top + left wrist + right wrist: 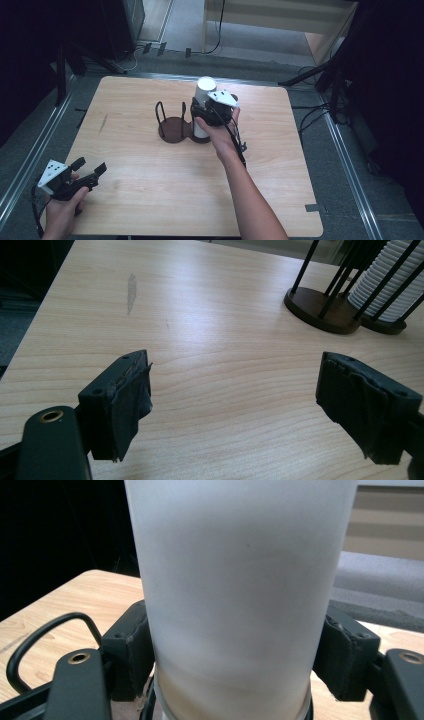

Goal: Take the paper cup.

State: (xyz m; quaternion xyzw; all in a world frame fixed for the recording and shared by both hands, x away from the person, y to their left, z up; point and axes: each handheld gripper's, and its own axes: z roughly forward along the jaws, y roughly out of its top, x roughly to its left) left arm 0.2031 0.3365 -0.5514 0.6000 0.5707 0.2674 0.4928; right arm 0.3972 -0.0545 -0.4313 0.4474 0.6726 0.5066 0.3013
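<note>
The left gripper [92,171] hovers with jaws spread, well apart from the black holder [175,131]. The right gripper [235,655] has its jaws pinching the white cup stack [204,107] standing in that holder on the worktop [150,190].

pale wooden table [150,200], scuffed
</note>
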